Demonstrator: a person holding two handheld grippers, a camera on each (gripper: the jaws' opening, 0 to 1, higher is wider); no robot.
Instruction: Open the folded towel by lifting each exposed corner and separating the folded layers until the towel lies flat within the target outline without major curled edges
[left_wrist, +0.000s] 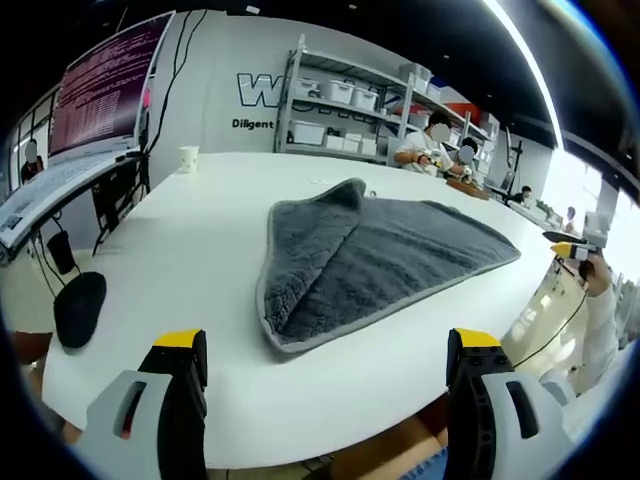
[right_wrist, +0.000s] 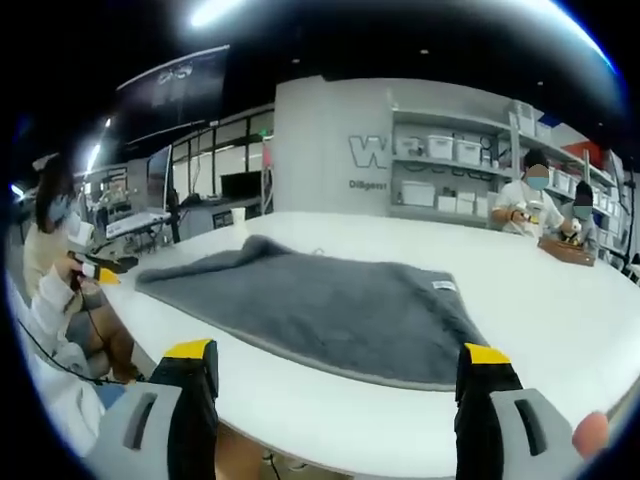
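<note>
A grey fluffy towel (left_wrist: 370, 260) lies on the white table (left_wrist: 200, 250), folded over on itself with a raised fold line running from its far corner toward its near edge. My left gripper (left_wrist: 330, 375) is open at the table's near edge, short of the towel's near corner. In the right gripper view the same towel (right_wrist: 320, 300) spreads across the table (right_wrist: 540, 310), with a small white tag (right_wrist: 443, 286) at its right side and a bunched hump at its far left corner. My right gripper (right_wrist: 338, 385) is open, held off the table's edge, nothing between its jaws.
A white cup (left_wrist: 188, 158) stands at the table's far side. A black mouse-like object (left_wrist: 78, 308) lies at the left edge. Shelves with white bins (left_wrist: 340, 110) line the back wall. People sit at the far right (right_wrist: 525, 205) and another at the left (right_wrist: 60, 250).
</note>
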